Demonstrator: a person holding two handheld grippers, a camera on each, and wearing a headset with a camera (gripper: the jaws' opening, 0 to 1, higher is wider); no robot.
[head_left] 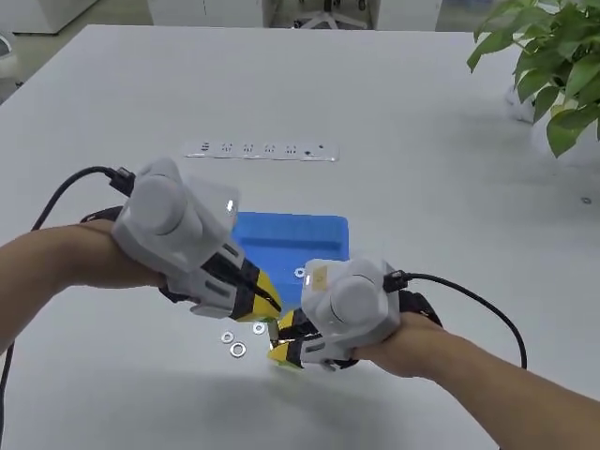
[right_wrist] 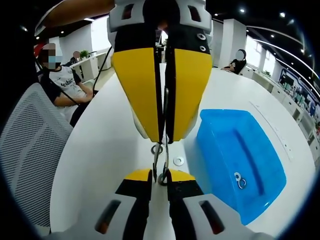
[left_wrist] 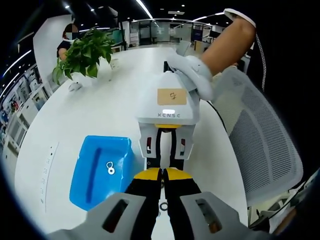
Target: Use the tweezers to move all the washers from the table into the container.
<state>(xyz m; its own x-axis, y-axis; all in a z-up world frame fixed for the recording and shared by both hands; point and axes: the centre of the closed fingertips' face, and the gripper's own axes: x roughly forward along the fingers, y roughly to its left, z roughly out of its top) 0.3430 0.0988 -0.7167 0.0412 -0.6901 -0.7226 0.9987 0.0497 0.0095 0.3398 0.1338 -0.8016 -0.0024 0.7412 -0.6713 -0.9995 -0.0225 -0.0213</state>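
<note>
While the two grippers are meeting tip to tip just on the near side of the blue container point(head_left: 291, 234), the left gripper point(left_wrist: 161, 172) and the right gripper point(right_wrist: 160, 177) are each clamping narrowly on the thin tweezers point(right_wrist: 160, 166). Three washers point(head_left: 237, 350) are lying on the table point(head_left: 422, 141) just left of the tips, and another is sitting in the container. Doing this well is probably calling for steadying one end, squeezing gently, and pinching a washer's rim.

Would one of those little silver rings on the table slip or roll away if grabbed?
Probably light: the small flat silver washer is thin metal. It lies flat on the smooth white table, so it would likely slide rather than roll when nudged. Its shiny surface may slip from the thin metal tweezers.
</note>
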